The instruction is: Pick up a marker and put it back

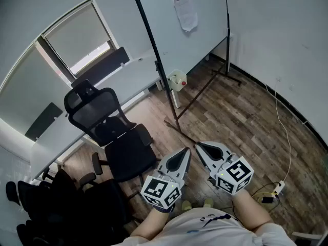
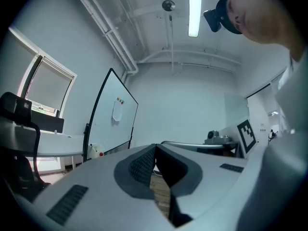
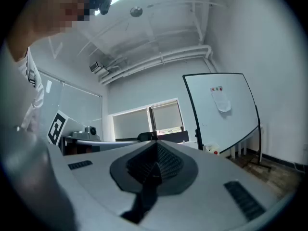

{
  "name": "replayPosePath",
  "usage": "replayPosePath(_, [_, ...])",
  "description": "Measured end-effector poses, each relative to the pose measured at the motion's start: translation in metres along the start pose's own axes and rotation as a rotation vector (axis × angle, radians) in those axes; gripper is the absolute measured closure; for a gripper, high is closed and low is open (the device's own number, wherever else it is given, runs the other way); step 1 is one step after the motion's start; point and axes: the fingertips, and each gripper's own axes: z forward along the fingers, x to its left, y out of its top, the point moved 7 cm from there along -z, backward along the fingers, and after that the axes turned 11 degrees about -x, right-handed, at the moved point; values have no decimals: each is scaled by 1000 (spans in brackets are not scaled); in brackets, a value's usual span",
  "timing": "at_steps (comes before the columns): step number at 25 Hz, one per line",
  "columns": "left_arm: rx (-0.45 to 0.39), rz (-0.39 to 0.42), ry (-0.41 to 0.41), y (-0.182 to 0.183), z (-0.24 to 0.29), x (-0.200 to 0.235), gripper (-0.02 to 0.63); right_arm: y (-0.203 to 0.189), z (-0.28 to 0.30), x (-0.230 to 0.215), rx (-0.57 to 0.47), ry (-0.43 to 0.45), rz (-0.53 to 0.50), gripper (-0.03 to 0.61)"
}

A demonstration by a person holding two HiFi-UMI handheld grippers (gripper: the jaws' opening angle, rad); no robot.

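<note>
The whiteboard (image 1: 210, 24) runs out past the head view's top edge, and its lower ledge is too small to show what, if anything, lies on it. Print on the sheet of paper (image 1: 186, 13) fixed to it cannot be read. A white boxy thing (image 1: 177, 80) by the board's foot is too small to name. Dark chairs or bags (image 1: 31, 214) at lower left merge together and are cut by the edge. Small gear on a white cable (image 1: 278, 187) on the floor is indistinct. The person's shirt (image 1: 205, 228) is cut off below. In each gripper view the tool's own body hides the floor: left gripper (image 2: 155, 147), right gripper (image 3: 156, 142).
</note>
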Motion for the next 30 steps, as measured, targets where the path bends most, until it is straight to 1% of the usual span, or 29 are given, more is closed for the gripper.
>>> replayPosePath(7, [5,4,4,-4,8,-12,603,1,-9,-8,2,10,4,566])
replayPosePath(11, [10,6,6,-7,11,-18,603,3,-14,-10,-3,34,15,565])
replayPosePath(14, [11,9,21,-9,13,-20,603,4,-20,-11,-24,48,23,565])
replayPosePath(18, [11,20,47,-9,13,-17,603,3,-22,-17,-39,44,36,565])
replayPosePath(24, [8,26,71,-8,16,10,603,-2,-2,-22,-42,31,48,565])
replayPosePath(30, [5,20,46,-9,33,60,603,-11,39,-34,-33,-21,31,565])
